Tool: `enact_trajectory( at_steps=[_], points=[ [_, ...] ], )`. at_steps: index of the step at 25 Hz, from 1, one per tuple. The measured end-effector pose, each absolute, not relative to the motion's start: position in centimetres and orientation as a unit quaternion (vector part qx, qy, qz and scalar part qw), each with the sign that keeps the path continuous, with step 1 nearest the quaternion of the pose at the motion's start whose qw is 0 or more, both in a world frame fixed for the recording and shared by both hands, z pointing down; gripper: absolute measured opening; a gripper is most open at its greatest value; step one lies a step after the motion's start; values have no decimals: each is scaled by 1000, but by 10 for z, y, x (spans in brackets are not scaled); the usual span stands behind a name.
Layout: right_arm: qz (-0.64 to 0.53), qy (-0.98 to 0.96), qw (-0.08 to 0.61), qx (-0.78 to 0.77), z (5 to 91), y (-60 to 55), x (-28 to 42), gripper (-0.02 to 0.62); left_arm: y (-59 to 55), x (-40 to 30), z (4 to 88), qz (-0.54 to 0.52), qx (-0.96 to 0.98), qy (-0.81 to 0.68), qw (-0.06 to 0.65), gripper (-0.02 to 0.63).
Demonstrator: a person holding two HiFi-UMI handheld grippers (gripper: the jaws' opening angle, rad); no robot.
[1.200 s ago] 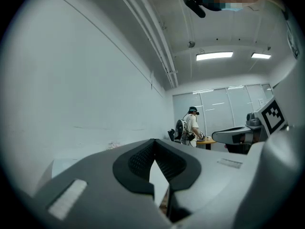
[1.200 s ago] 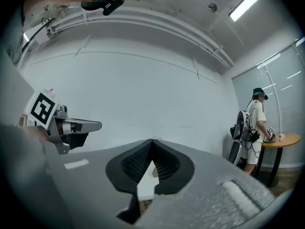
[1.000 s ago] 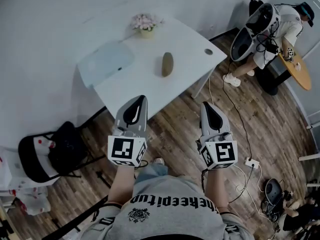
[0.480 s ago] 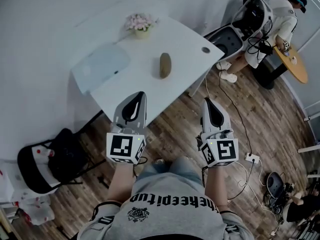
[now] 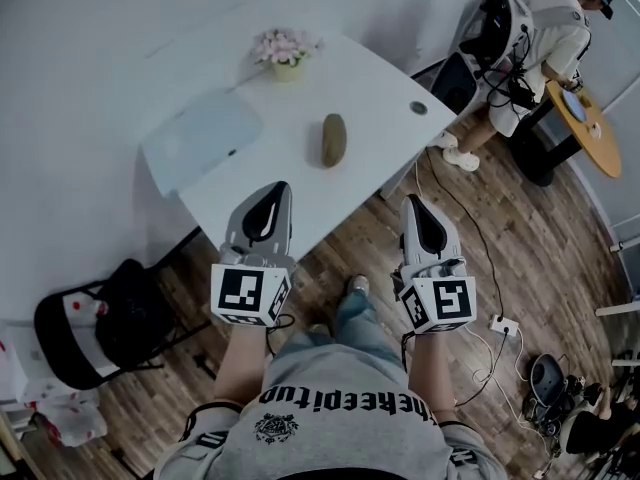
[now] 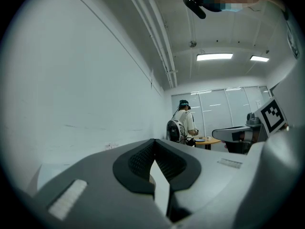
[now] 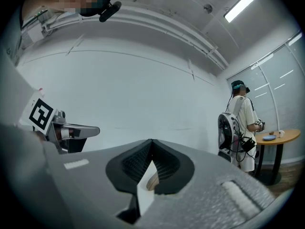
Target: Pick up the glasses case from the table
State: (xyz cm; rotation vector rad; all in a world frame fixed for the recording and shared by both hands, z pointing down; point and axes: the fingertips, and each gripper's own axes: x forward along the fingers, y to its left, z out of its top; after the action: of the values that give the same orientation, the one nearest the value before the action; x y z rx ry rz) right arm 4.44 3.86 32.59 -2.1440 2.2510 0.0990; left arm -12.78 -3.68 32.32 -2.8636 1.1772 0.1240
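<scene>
The olive-brown oval glasses case point(image 5: 333, 140) lies on the white table point(image 5: 370, 88), a little right of its middle. My left gripper point(image 5: 283, 187) is shut and empty, its tips over the table's near edge, short of the case and to its left. My right gripper point(image 5: 412, 202) is also shut and empty, held over the wooden floor just off the table's near right edge. In the left gripper view the jaws point(image 6: 153, 142) meet at the tip. In the right gripper view the jaws point(image 7: 151, 141) meet too, and a tan sliver shows behind them.
A small pot of pink flowers point(image 5: 285, 50) stands at the table's far edge and a pale blue mat point(image 5: 203, 138) lies at its left. A black chair with a bag point(image 5: 105, 313) is at the left. A person with a backpack point(image 5: 520, 38) stands by a round wooden table point(image 5: 582, 118). Cables and a power strip point(image 5: 500, 325) lie on the floor.
Both grippers have come closer to the table together; the left one's tips now reach over its near edge. Both stay shut. The case has not moved on the table.
</scene>
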Motion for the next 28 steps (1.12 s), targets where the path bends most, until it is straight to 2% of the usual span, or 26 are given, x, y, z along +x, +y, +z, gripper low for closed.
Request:
enact_trajectory(
  at_steps=[28],
  points=[
    [29,791,16,-611,319,-94,149,3,-134,-15,317,29,-892,451,25,23]
  ],
)
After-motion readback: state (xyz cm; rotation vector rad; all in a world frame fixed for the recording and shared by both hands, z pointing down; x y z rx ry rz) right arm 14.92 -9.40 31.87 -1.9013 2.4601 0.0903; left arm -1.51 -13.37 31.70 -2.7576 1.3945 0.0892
